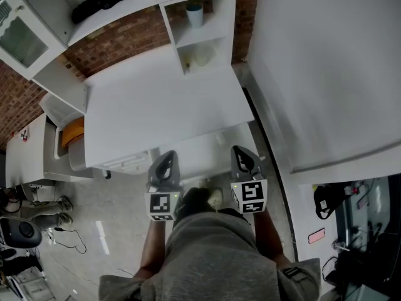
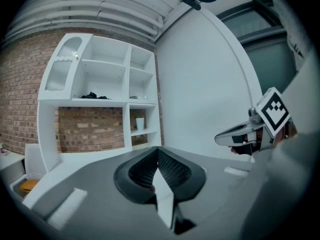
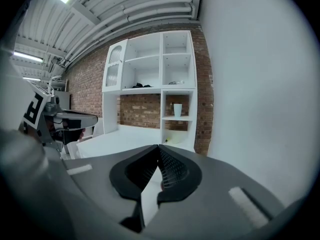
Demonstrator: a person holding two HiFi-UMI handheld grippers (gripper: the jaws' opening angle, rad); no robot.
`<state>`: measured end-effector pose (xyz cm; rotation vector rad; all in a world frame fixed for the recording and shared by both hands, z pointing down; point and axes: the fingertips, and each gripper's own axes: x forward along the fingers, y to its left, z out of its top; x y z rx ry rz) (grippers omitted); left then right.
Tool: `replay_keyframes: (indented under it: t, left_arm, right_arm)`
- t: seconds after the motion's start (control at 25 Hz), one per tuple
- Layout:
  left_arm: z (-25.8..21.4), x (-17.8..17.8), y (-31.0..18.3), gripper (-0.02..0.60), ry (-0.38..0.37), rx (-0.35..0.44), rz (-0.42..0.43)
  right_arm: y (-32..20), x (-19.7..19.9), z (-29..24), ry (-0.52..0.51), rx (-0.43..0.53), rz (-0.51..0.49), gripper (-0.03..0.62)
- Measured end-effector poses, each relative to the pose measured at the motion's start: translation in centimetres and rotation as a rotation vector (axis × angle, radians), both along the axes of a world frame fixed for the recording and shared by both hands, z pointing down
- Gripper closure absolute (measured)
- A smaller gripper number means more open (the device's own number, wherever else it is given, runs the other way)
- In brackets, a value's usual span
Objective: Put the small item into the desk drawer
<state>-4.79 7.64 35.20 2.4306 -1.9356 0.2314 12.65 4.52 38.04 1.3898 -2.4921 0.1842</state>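
- Small item (image 1: 202,57), pale, sits in the lower cubby of the shelf unit (image 1: 229,17) at the worktop's (image 1: 156,111) far right.
- Cup (image 1: 195,14) stands in the cubby above it.
- Left gripper (image 1: 165,160) is pressed together with nothing between its jaws, near the person's body.
- Right gripper (image 1: 244,157) is likewise pressed together and empty, to its right.

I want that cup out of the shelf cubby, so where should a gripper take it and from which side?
Probably mid-body of the cup, jaws either side, coming in level from the cubby's open front: it stands upright, and the shelf above blocks a top approach.
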Motion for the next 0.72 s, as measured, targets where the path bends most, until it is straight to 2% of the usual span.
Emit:
replay_keyframes:
  t: [0.72]
  left_arm:
    - [0.13, -0.23, -0.65, 0.569, -0.008, -0.010, -0.006]
  right_arm:
    - [-0.56, -0.30, 0.34, 0.000, -0.016, -0.004, 0.591]
